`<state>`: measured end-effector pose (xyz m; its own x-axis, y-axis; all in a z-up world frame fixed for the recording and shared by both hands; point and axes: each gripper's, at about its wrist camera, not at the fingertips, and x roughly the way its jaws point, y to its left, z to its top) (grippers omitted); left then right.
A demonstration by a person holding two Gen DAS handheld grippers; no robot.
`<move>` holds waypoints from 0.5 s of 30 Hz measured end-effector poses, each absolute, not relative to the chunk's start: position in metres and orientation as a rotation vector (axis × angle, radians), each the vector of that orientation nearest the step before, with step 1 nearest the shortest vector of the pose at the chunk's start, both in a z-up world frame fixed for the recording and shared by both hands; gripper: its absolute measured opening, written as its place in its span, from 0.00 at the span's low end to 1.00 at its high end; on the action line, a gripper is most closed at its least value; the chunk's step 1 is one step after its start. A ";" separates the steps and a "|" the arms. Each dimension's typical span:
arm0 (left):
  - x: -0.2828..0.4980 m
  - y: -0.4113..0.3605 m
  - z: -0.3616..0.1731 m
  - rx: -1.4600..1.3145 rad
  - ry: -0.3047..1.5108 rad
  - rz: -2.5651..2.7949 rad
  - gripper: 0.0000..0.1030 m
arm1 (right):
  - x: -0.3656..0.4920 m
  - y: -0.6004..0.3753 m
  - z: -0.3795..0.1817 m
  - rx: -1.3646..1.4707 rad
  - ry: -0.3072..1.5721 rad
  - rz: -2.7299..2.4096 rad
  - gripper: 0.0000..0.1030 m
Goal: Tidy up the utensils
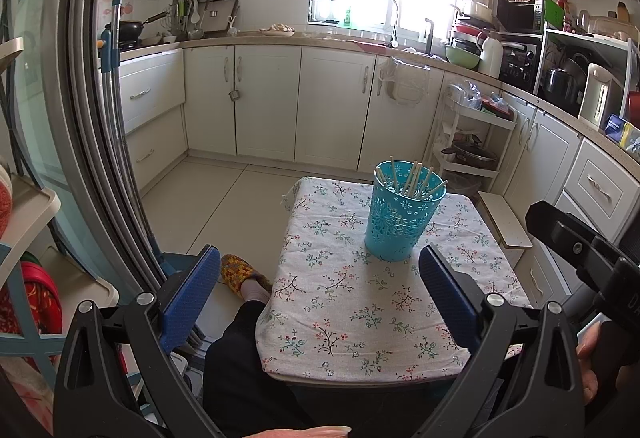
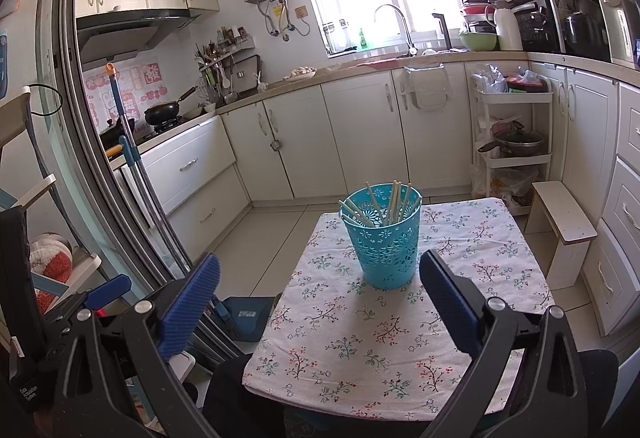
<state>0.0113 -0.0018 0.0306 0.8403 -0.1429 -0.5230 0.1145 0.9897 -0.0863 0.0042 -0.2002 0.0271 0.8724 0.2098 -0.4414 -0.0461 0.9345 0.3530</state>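
A turquoise perforated holder [image 1: 402, 215] [image 2: 385, 238] stands upright on the far part of a small table covered with a floral cloth [image 1: 360, 302] [image 2: 380, 338]. Several pale chopsticks [image 1: 412, 177] [image 2: 394, 203] lean inside it. My left gripper [image 1: 320, 270] hangs open above the table's near left side, nothing between its blue pads. My right gripper [image 2: 320, 274] is open too, held above the near edge, short of the holder. The right gripper's black body [image 1: 592, 262] shows at the right of the left wrist view.
A person's dark-trousered leg [image 1: 240, 358] and patterned slipper [image 1: 240, 272] are left of the table. A mop handle [image 1: 114, 37] leans against a glass door frame at left. A small wooden stool [image 2: 564, 230] and a white trolley [image 2: 512, 133] stand right. Cabinets line the far walls.
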 end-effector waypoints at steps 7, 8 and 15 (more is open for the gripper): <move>0.011 -0.001 0.030 -0.054 0.557 -0.136 0.93 | 0.004 -0.200 0.027 0.341 0.495 0.136 0.93; 0.011 -0.001 0.030 -0.054 0.558 -0.136 0.93 | 0.004 -0.200 0.027 0.341 0.495 0.137 0.93; 0.012 -0.001 0.030 -0.054 0.558 -0.137 0.93 | 0.004 -0.200 0.027 0.340 0.494 0.136 0.93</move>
<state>0.0116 -0.0005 0.0305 0.8396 -0.1439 -0.5237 0.1144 0.9895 -0.0885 0.0043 -0.1997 0.0271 0.8727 0.2090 -0.4413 -0.0463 0.9351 0.3514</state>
